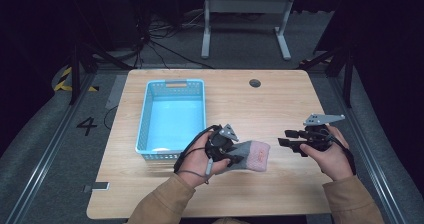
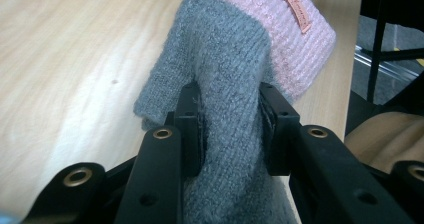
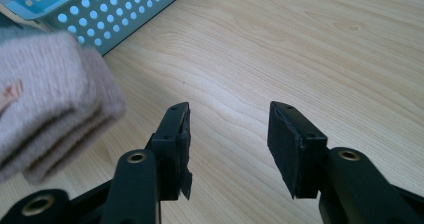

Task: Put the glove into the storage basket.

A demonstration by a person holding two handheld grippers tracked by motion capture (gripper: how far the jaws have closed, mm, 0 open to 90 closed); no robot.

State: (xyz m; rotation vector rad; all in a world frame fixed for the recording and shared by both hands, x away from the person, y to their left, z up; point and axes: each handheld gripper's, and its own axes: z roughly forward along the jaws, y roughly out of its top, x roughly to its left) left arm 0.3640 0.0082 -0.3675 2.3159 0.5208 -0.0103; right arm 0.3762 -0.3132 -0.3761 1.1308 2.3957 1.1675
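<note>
From the high view I see my two tan-sleeved forearms coming in over the near edge of the wooden table [image 1: 280, 194]. My left hand [image 1: 197, 159] is wrapped around the left gripper [image 1: 231, 156], wrist angled inward so the tool points toward the right across the table. Its jaws are clamped on the grey part of a folded knit sock [image 1: 252, 155], grey with a pink ribbed cuff; in the left gripper view the pads squeeze the grey knit [image 2: 230, 129] from both sides, and the cuff with its small label sticks out beyond them. The sock sits near the middle of the table's front half, just right of the basket's near corner; whether it rests on the wood I cannot tell. My right hand [image 1: 332, 151] holds the right gripper [image 1: 286, 138] level, pointing left toward the sock; its jaws stand apart with only bare wood between them [image 3: 227, 134]. Farther back on the left stands a light blue perforated plastic basket [image 1: 146, 109], and beyond it a round cable hole [image 1: 255, 83].
</note>
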